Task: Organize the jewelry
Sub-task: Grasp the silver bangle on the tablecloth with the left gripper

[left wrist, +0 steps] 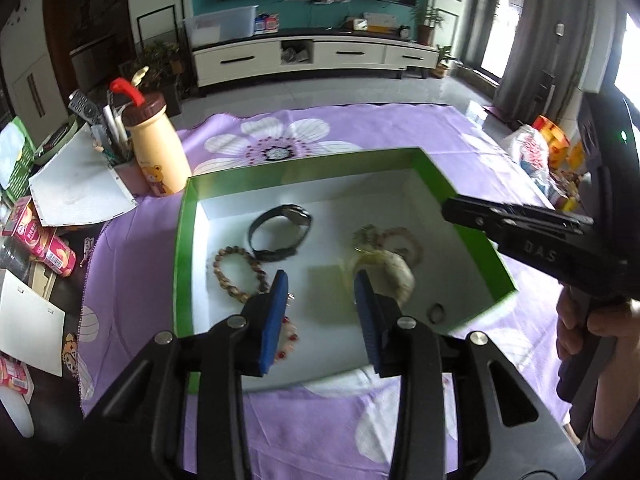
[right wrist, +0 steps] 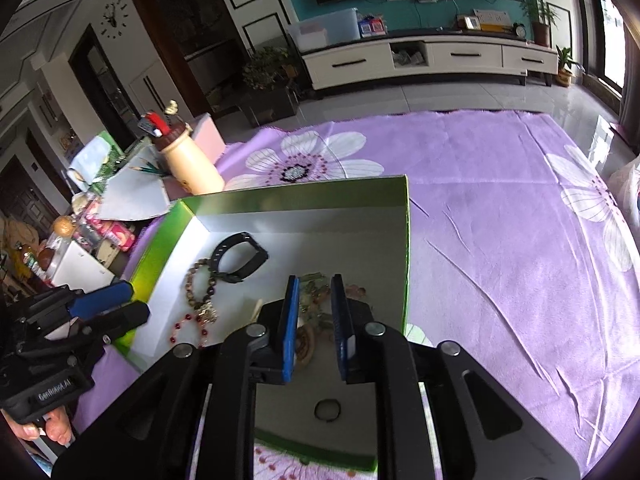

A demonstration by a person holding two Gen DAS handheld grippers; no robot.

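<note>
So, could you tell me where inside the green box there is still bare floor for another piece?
Bare floor lies along the back wall of the green box, behind the black watch, and around the small ring. The beaded bracelets crowd the middle.

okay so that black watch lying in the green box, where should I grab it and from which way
Judging by its pose, take the black watch from above, pinching one side of the strap loop, which stands open on the floor of the green box. Choose the far arc near the face: the near arc lies against the brown bead bracelet, where a finger could snag.
</note>
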